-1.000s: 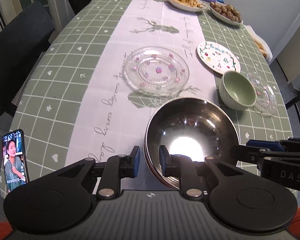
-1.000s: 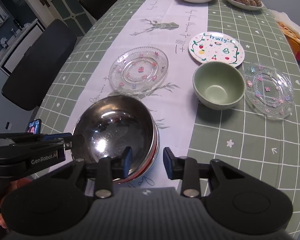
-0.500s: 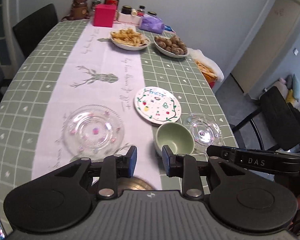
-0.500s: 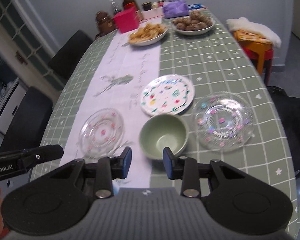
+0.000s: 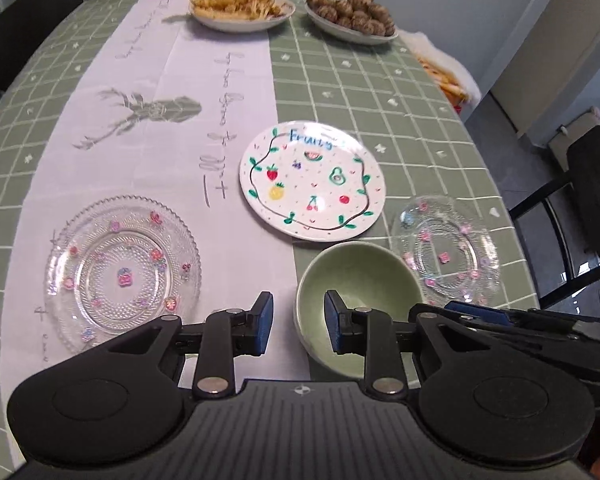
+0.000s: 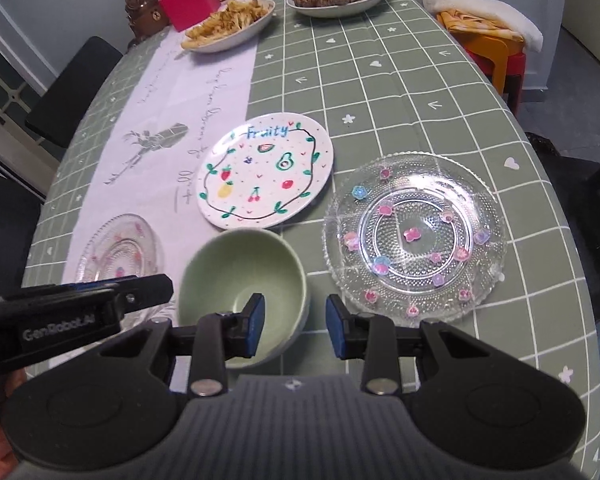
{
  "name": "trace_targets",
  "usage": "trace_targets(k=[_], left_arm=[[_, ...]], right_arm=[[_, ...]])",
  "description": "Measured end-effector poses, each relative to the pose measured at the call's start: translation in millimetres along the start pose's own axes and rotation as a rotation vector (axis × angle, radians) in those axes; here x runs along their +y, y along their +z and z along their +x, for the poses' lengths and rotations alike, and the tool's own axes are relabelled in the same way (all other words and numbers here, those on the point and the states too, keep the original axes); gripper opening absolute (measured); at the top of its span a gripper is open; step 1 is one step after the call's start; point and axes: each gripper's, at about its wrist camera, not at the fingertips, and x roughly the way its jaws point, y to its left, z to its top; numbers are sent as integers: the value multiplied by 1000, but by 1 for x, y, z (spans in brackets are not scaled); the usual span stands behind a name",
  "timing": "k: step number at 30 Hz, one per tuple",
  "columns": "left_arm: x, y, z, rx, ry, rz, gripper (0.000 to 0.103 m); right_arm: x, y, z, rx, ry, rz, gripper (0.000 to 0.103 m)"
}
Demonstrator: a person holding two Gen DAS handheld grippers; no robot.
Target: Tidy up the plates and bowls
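Both tongs, the left tongs (image 5: 298, 322) and the right tongs (image 6: 295, 325), are open with nothing in them, over the green bowl (image 6: 236, 270) on the desk (image 6: 400, 92).

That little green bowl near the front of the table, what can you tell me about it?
The pale green round bowl looks like glazed ceramic, smooth and plain, with no pattern. It stands upright and empty on the green checked tablecloth, near where the cloth's white centre strip begins. A white plate painted with fruit lies just behind it, and a clear glass plate with small coloured flowers lies to its right. Whether it touches either plate is unclear. Both handheld grippers hang over its rim, jaws parted, neither gripping it.
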Motion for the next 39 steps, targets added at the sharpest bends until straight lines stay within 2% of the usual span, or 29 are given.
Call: trace_targets(k=[4,6,10,13,15,18,24,33,39], left_arm=[[2,5,17,14,4,-19,32],[1,7,23,21,22,-13,32],[1,8,35,43,39,-4,31],[0,6,41,58,33,2,26],[-1,5,43,64,31,8,22],[-4,4,43,71,21,18,9],[-11,3,42,76,57,33,8],[-17,-1,18,58,86,27,7],[-21,-8,-24,10,108,28,7]], right_arm=[[-3,5,16,34,12,10,32],[-4,4,21,51,13,17,25],[-7,4,28,72,21,29,21],[-9,4,30,85,41,42,19],[-9,4,30,83,38,38,13],[-9,3,29,80,34,43,9],[-10,3,29,75,31,61,7],[-7,0,14,62,41,87,5],[6,-9,-20,17,70,69,5]])
